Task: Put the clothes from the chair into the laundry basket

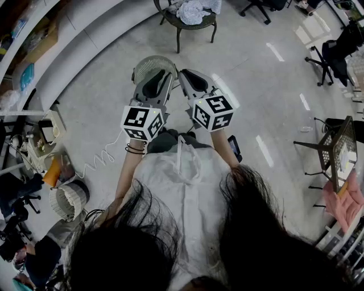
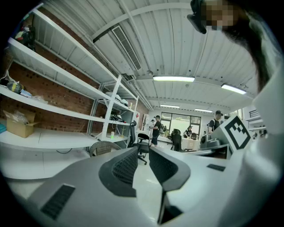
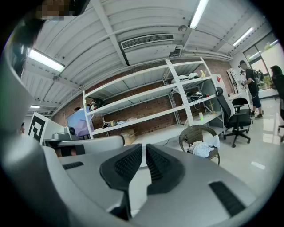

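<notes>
A dark wicker chair (image 1: 196, 25) stands at the top of the head view with pale clothes (image 1: 192, 11) heaped on its seat. The right gripper view shows the chair (image 3: 195, 135) and the clothes (image 3: 205, 148) several steps away. A round mesh laundry basket (image 1: 147, 62) sits on the floor just beyond both grippers. My left gripper (image 1: 162, 73) (image 2: 143, 153) is held level with a narrow gap between its jaws and nothing in it. Close beside it, my right gripper (image 1: 187, 75) (image 3: 144, 148) is shut and empty.
White shelving (image 1: 34, 40) curves along the left wall. A white round fan-like object (image 1: 68, 202) and cables lie at lower left. A black wire stand (image 1: 335, 150) with pink cloth (image 1: 347, 202) is at right, and office chairs (image 1: 335, 51) at upper right. People (image 2: 156, 131) stand far off.
</notes>
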Motion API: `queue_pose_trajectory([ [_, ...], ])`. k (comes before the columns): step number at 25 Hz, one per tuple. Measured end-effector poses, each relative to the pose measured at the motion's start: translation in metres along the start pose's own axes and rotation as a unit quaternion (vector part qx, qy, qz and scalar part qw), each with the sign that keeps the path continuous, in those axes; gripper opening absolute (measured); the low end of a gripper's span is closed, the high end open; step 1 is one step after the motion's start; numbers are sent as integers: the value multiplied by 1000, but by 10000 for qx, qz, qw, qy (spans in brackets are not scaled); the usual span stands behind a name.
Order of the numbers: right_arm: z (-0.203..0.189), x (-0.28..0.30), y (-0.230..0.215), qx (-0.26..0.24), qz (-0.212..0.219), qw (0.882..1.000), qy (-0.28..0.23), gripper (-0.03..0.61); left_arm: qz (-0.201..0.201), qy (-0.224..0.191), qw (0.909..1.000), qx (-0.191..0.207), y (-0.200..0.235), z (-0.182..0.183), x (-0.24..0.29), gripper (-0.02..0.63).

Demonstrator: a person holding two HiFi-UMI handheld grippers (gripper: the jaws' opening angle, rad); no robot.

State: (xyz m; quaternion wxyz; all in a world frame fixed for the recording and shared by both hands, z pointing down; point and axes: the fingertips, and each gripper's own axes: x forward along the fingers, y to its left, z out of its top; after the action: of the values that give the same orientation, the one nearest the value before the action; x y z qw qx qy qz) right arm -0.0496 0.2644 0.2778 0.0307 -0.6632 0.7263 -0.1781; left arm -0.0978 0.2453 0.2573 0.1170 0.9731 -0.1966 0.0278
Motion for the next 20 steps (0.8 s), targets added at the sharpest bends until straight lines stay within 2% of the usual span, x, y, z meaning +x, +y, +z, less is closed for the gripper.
queue_pose_trajectory([
  [8, -6, -29, -25, 40, -53, 10000, 22, 43, 66, 40, 10000, -16, -28, -11, 11, 91],
  [13, -10, -49, -46, -138, -125, 9998, 105, 43, 277, 17, 9996, -62, -41, -17, 12, 91],
  [20, -19, -51, -62, 55, -148, 9997, 192, 44, 452, 41, 9988, -203, -33, -21, 13, 91],
])
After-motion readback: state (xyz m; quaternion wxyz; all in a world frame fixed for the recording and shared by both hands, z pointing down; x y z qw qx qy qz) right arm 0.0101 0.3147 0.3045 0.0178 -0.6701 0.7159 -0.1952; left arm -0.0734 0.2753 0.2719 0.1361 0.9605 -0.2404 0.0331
